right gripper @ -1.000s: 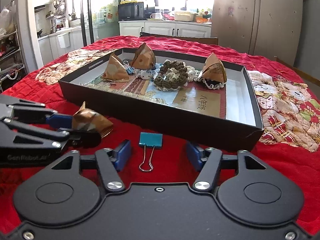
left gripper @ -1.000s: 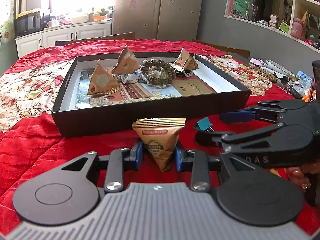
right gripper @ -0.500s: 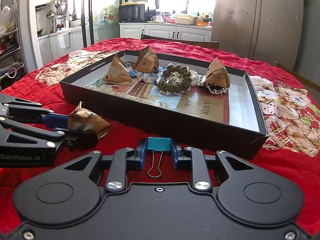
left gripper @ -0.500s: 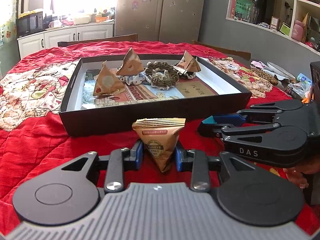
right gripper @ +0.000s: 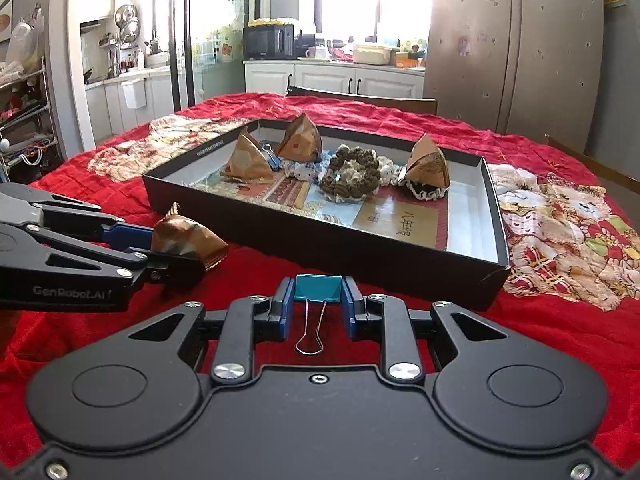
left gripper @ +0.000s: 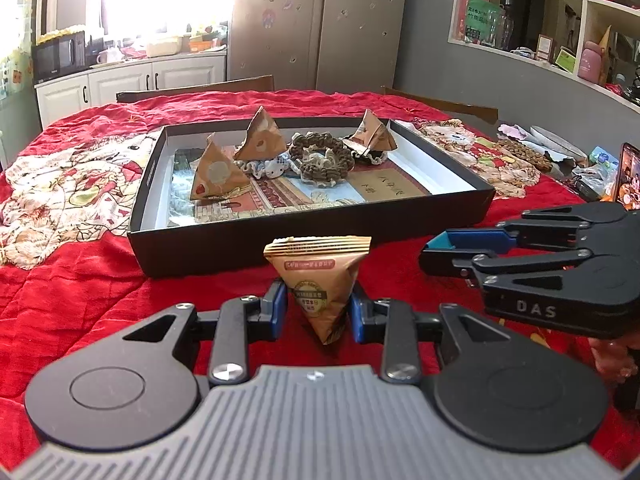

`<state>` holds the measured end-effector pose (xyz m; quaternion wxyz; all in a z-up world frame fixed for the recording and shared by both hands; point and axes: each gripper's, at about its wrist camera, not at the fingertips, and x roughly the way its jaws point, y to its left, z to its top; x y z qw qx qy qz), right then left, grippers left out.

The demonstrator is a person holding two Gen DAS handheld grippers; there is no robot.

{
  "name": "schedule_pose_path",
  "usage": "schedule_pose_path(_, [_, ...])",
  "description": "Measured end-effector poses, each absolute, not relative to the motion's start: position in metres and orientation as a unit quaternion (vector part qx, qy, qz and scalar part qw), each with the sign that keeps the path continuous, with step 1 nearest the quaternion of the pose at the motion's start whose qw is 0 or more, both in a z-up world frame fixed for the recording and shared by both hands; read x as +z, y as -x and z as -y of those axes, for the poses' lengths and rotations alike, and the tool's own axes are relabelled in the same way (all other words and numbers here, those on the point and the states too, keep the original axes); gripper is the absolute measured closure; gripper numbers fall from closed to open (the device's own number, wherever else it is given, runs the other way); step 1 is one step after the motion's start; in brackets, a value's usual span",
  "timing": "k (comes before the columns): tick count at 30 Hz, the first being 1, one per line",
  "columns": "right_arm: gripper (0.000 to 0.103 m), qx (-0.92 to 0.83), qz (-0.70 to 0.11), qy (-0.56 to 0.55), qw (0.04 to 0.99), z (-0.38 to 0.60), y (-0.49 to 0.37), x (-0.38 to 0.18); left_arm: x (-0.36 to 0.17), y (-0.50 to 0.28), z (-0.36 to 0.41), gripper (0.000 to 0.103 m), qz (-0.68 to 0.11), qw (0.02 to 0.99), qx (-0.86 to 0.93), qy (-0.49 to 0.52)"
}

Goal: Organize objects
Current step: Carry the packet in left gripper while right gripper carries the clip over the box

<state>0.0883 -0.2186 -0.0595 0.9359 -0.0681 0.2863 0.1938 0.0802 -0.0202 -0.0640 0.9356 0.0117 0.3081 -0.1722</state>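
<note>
Left gripper (left gripper: pixel 318 312) clamped on brown triangular foil snack packet (left gripper: pixel 318 280), right gripper (right gripper: pixel 316 308) pinching teal metal binder clip (right gripper: pixel 318 287); both just near of black shallow cardboard tray (left gripper: pixel 280 246), straight ahead on red quilted cloth (left gripper: pixel 80 288).

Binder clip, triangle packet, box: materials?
Binder clip: teal painted body, likely metal, with bare wire handles that glint.
Triangle packet: brown printed film or paper pouch, probably foil-lined; crimped ribbed seal along its top.
Box: looks like matte black cardboard, white inside walls, thin straight edges.
</note>
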Motion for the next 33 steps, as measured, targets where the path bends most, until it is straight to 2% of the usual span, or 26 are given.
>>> schedule_pose_path(33, [0.079, 0.196, -0.220, 0.053, 0.954, 0.238, -0.061, -0.007, -0.027, -0.078, 0.024, 0.068, -0.261, 0.948, -0.181, -0.012])
